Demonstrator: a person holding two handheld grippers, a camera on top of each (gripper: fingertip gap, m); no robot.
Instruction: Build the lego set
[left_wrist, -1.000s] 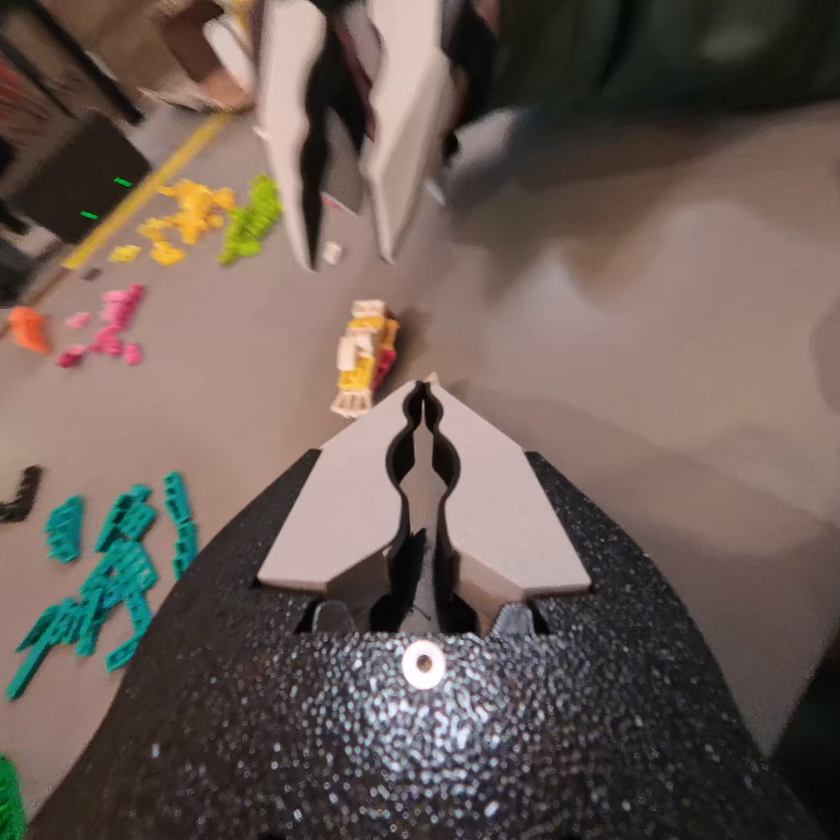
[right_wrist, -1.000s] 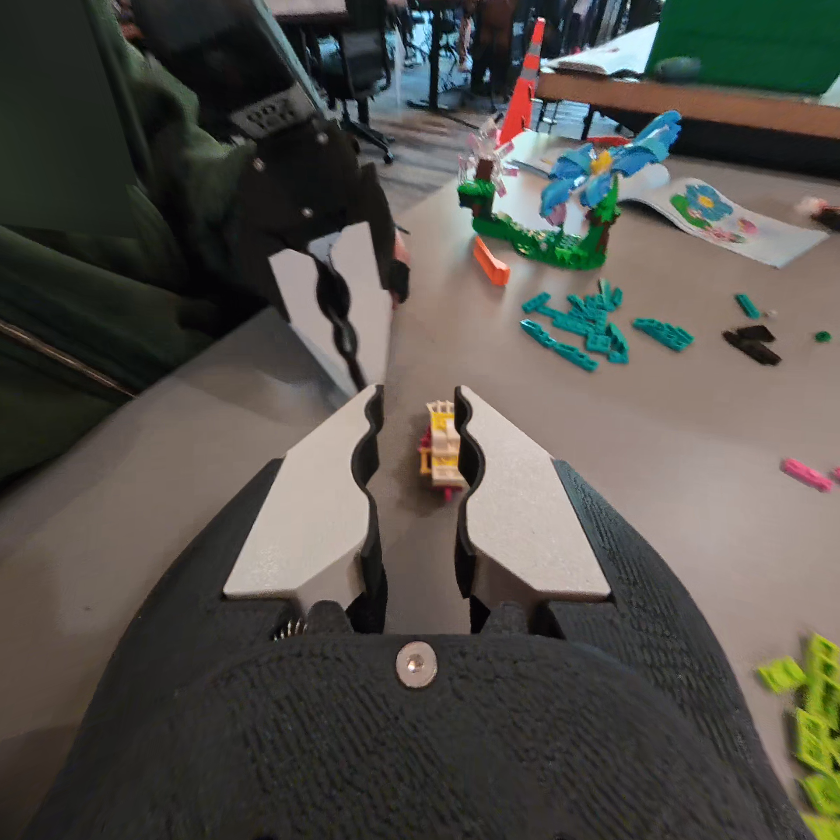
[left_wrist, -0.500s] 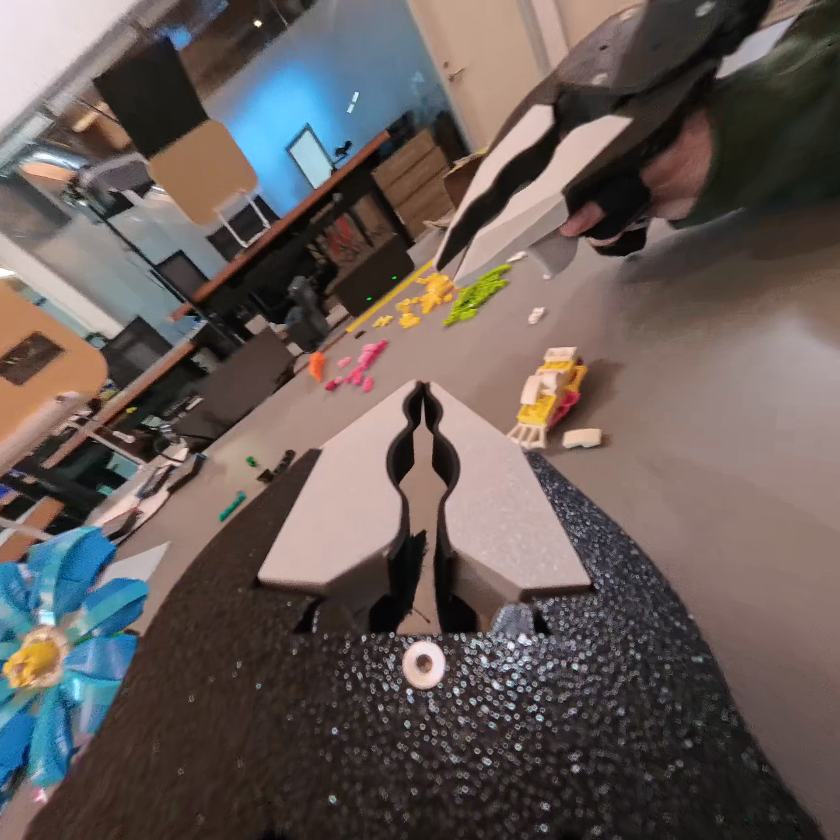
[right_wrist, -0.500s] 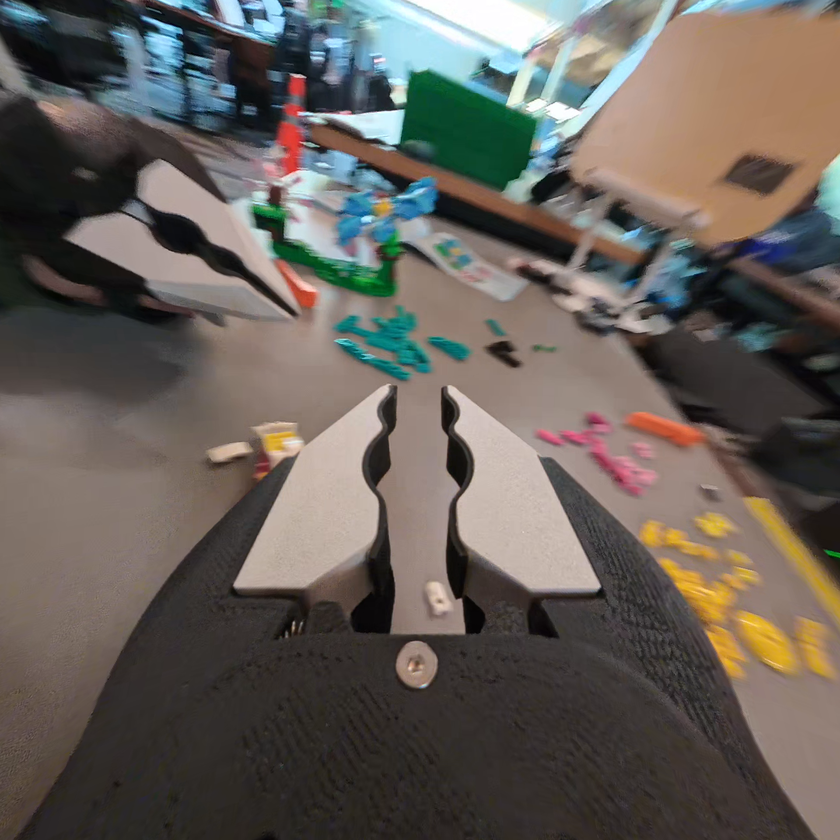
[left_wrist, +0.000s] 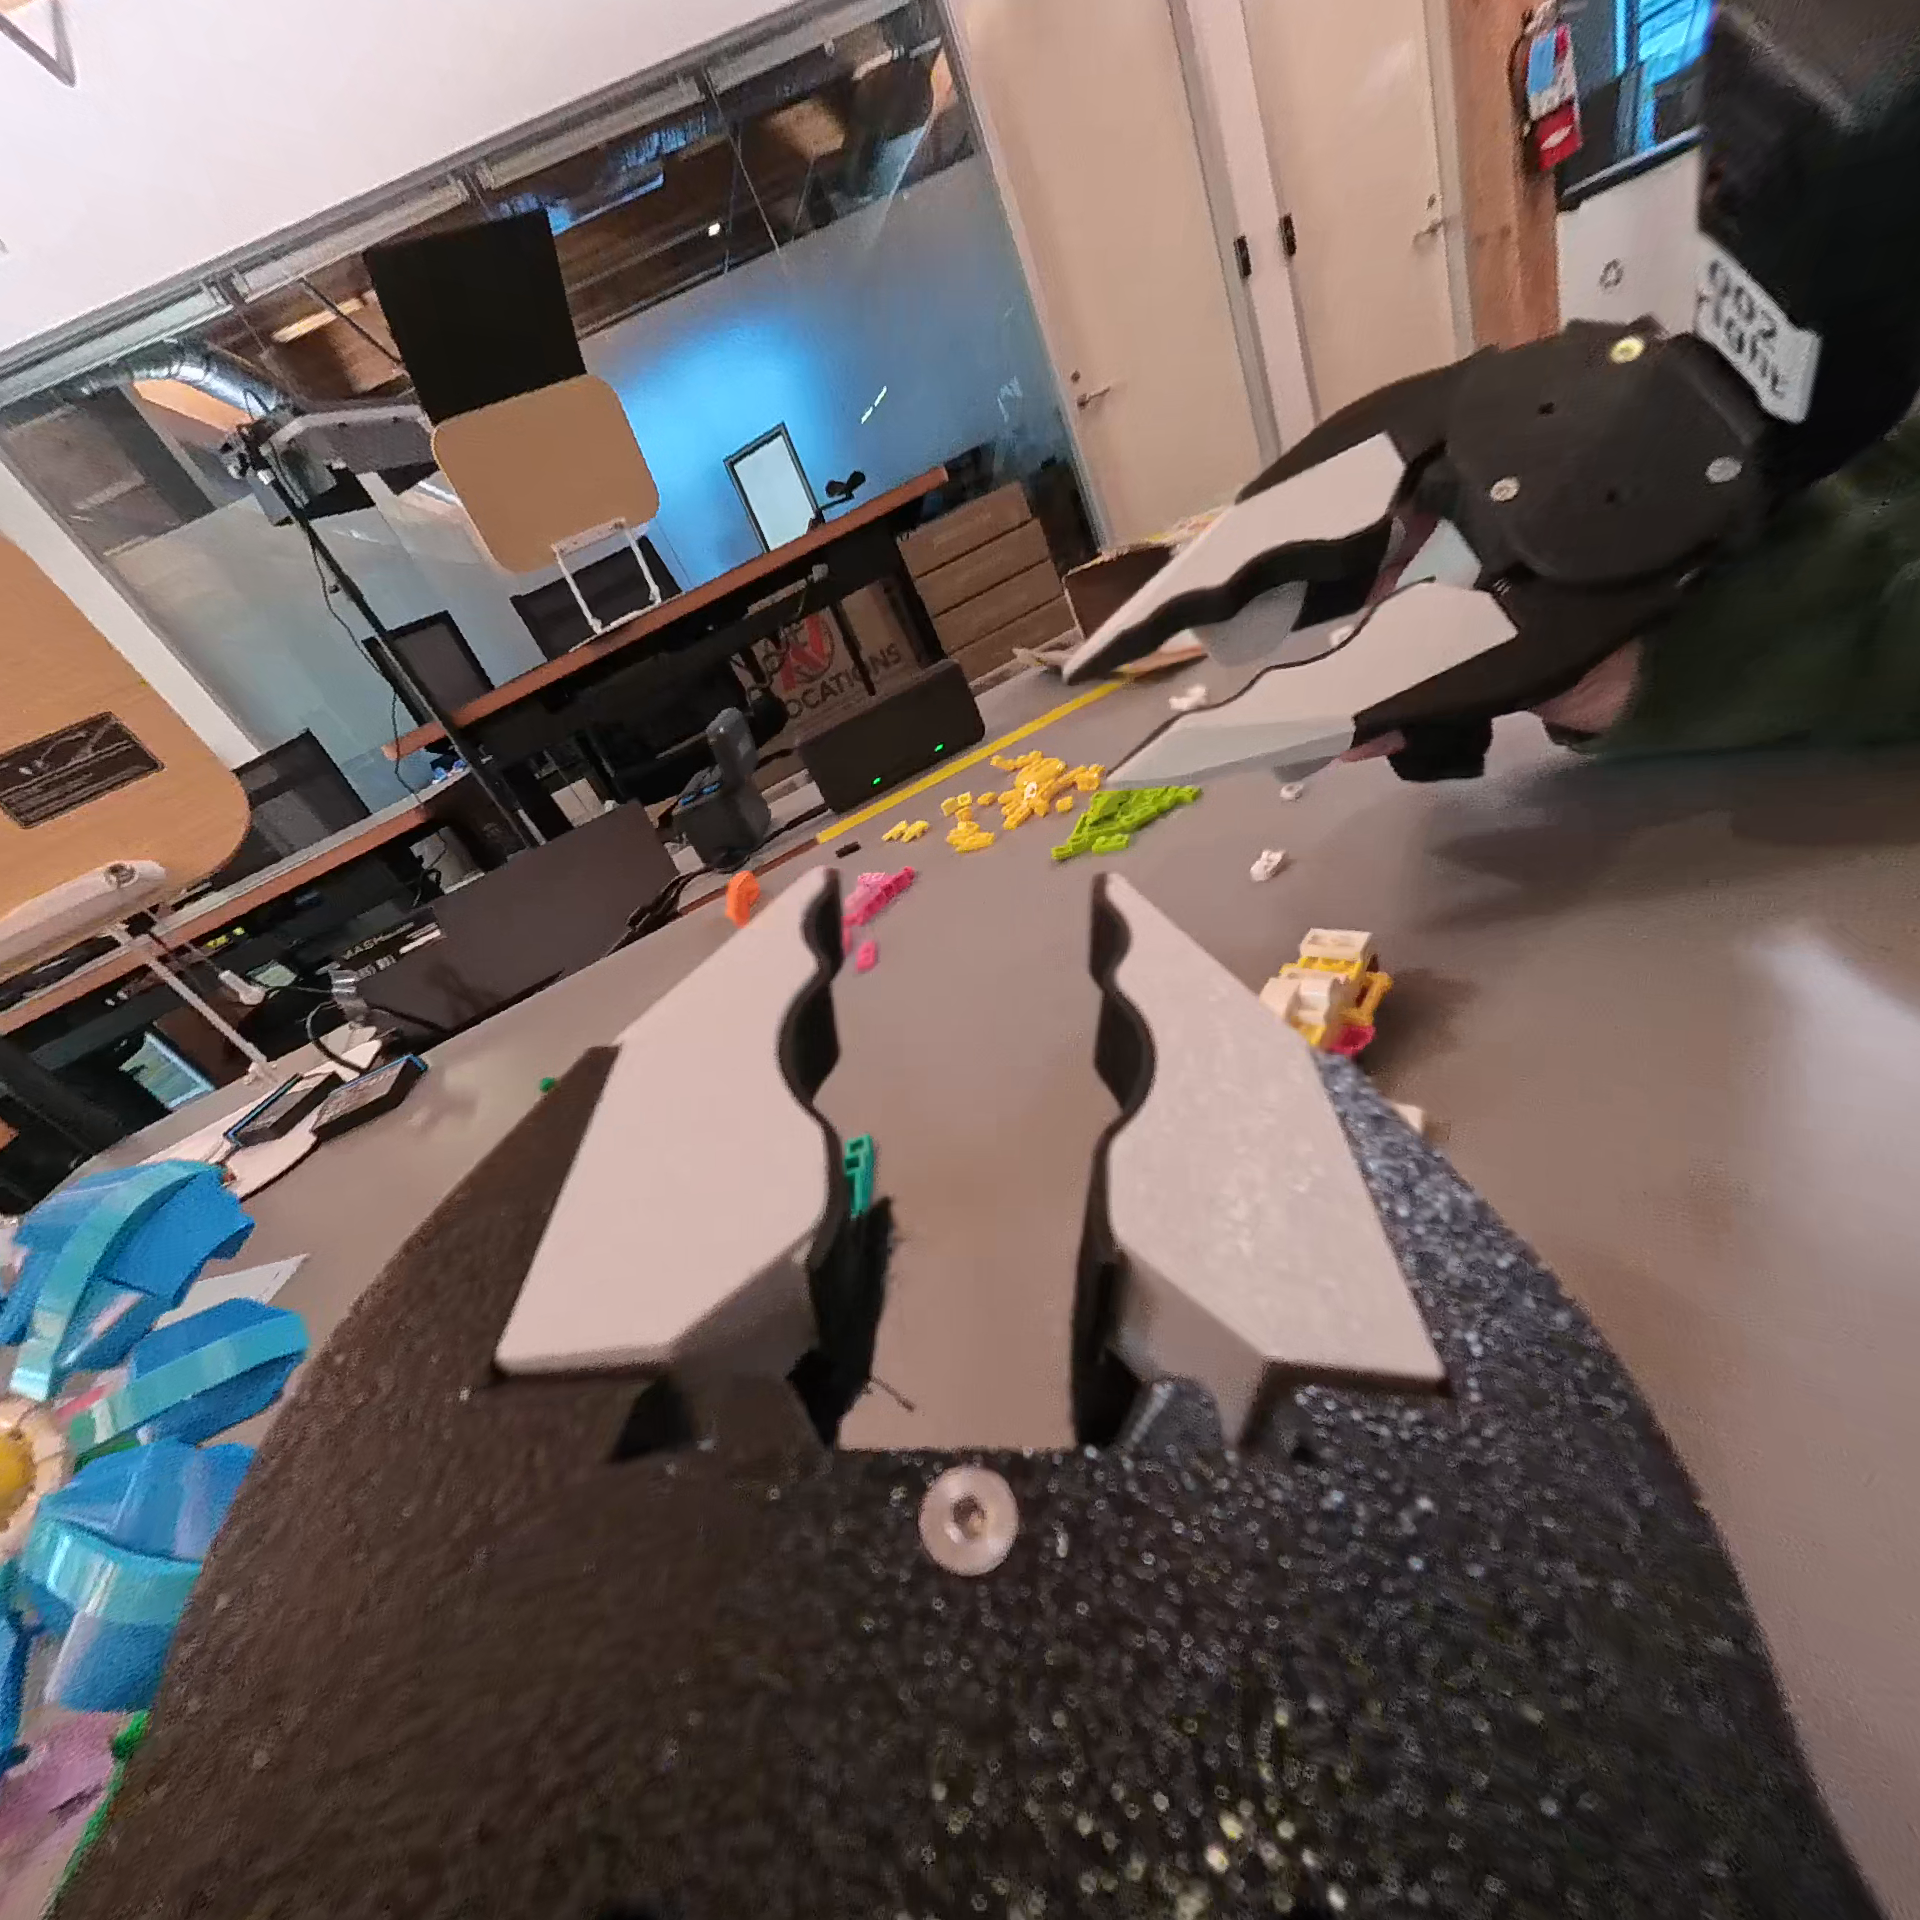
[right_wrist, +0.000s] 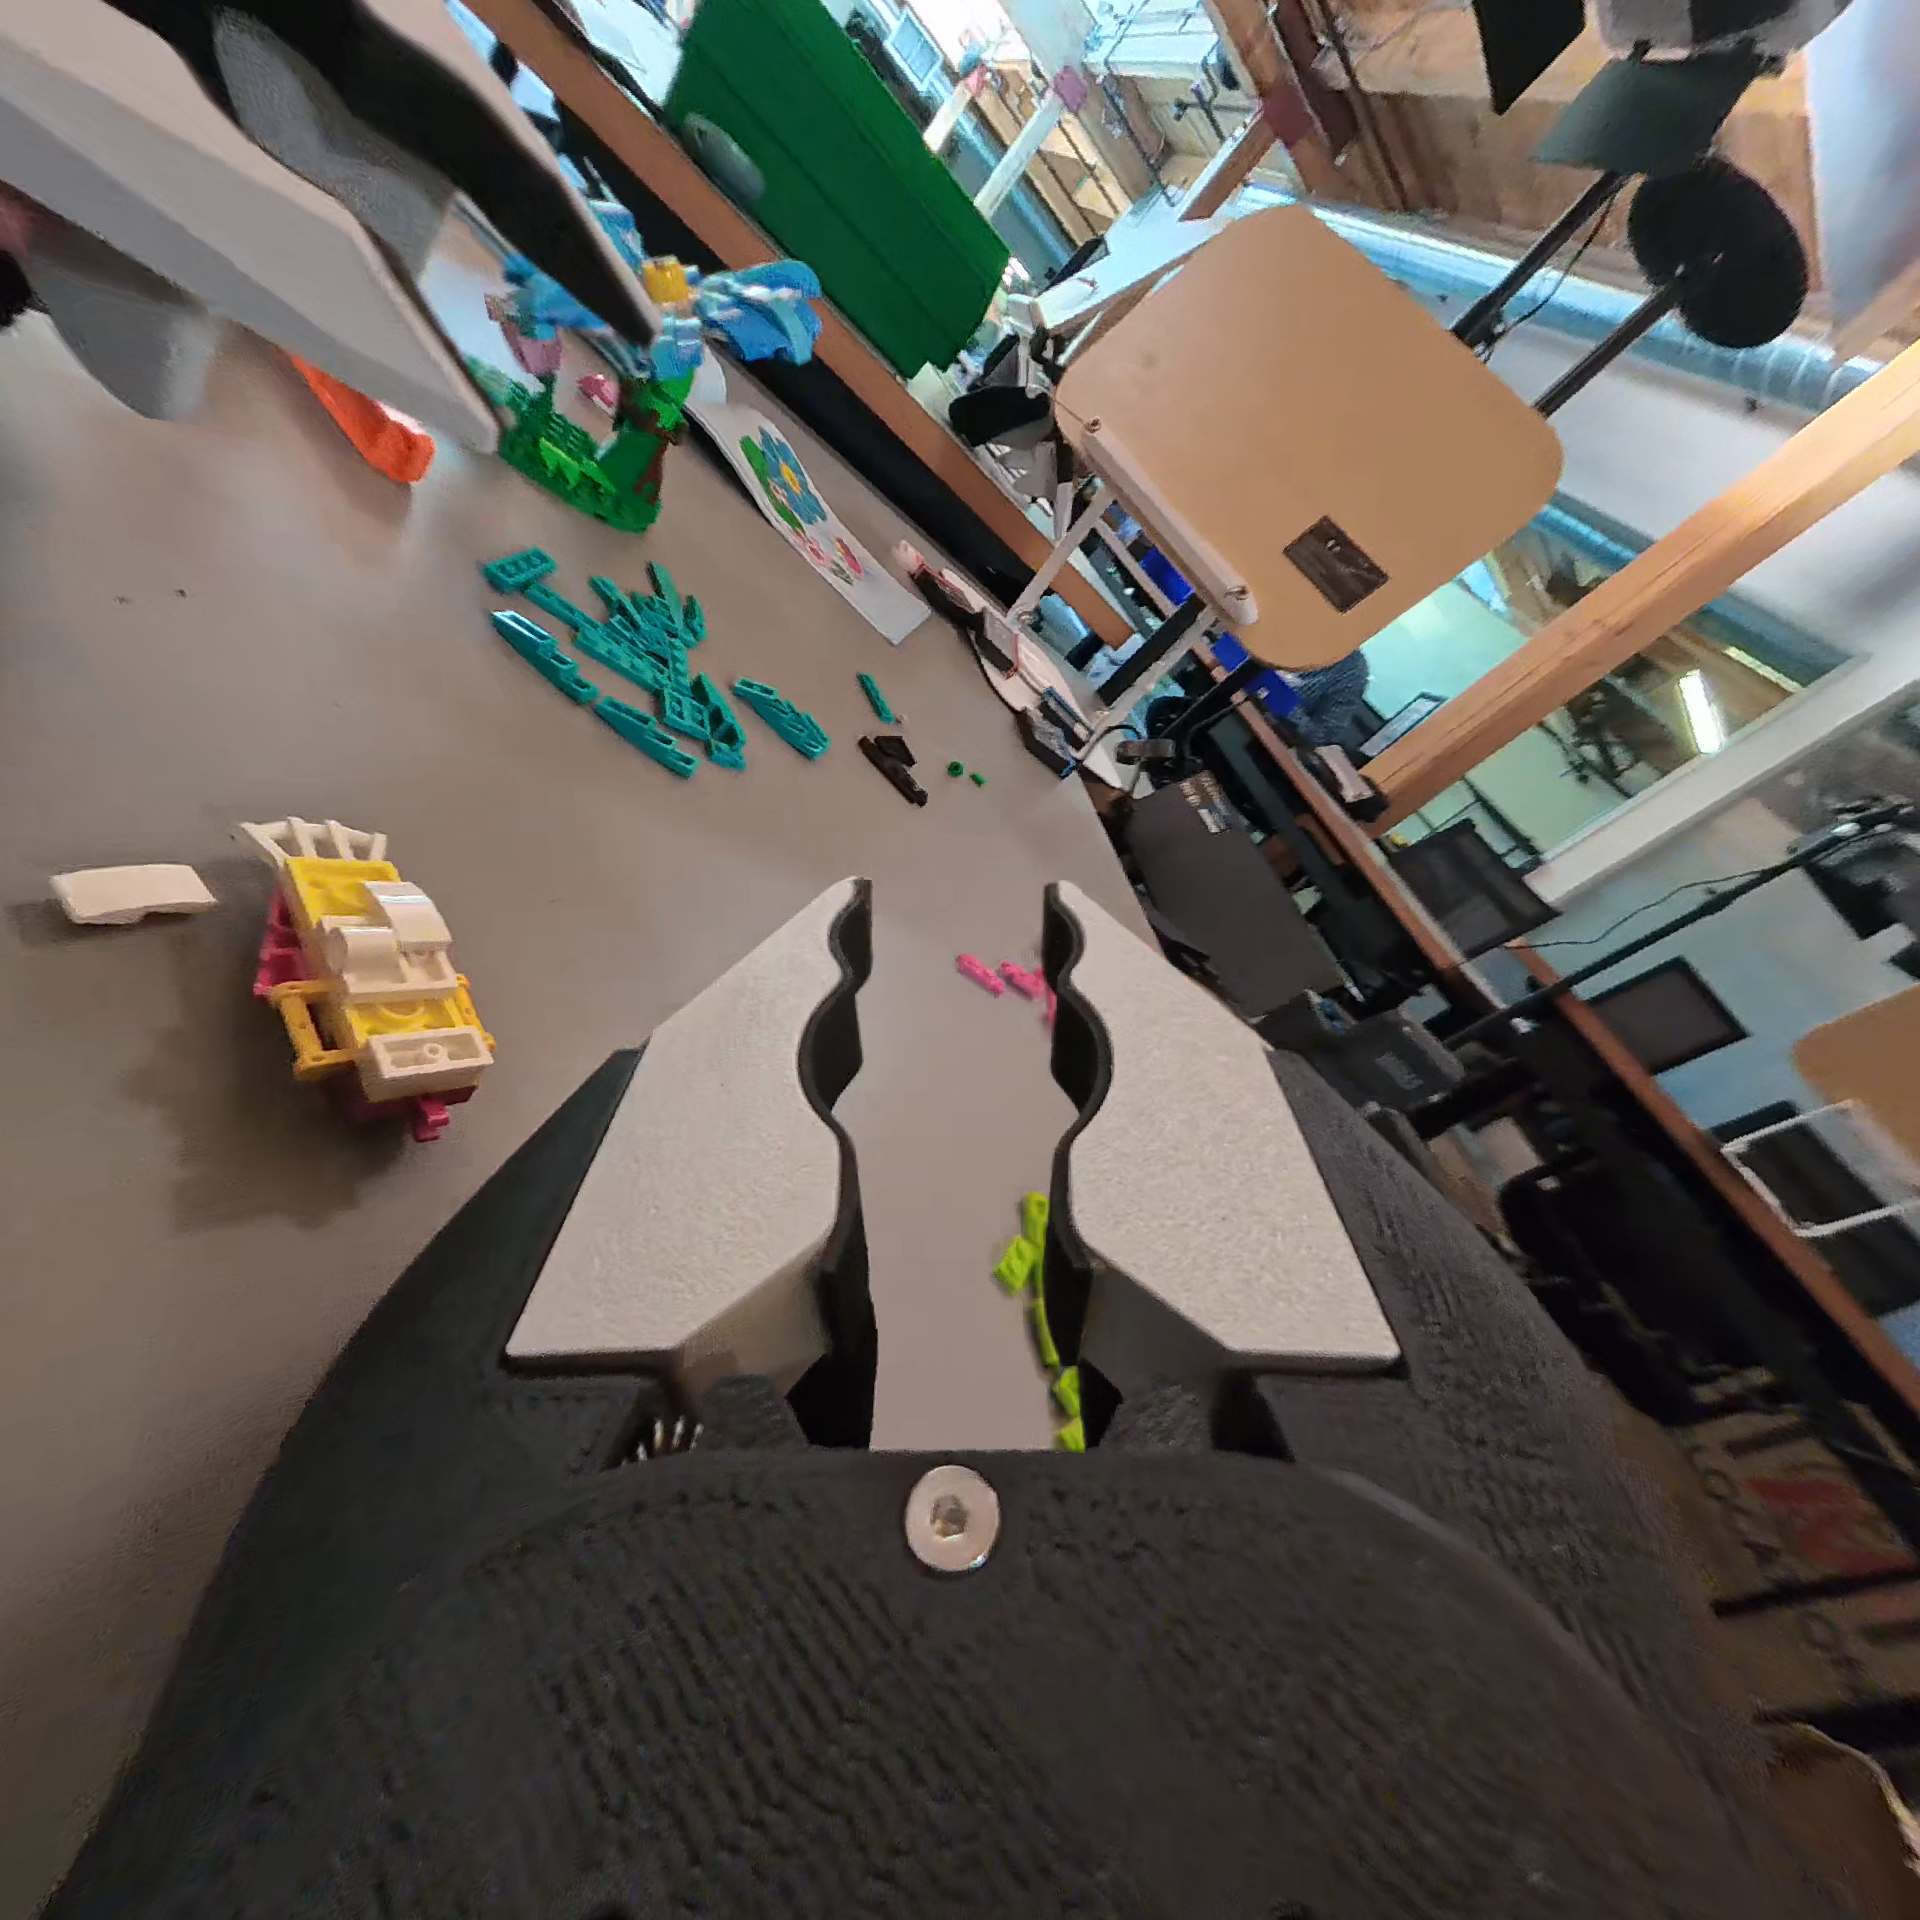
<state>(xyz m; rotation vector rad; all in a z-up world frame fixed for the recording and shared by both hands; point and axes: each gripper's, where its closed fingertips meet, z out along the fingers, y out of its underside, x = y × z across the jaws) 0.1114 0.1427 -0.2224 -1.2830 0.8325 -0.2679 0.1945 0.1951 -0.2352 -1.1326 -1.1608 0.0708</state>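
Lettered cardboard box (left_wrist: 831, 665) — white sticker (left_wrist: 1756, 332)

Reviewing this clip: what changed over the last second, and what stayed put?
The left gripper, shut a second ago, has opened and holds nothing. The right gripper, then straddling the small yellow-and-white build, has pulled back and swung right, staying open and empty. A loose white piece now lies beside the build. The teal pile and flower model stayed put.

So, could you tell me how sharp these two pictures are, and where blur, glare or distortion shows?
Left wrist view: the small yellow and white model and the open left gripper are fairly sharp; the blue flower at the edge is blurred, and the table shows soft glare. Right wrist view: the other gripper's finger up close is smeared, the teal pieces are crisp, and the room tilts and bends.
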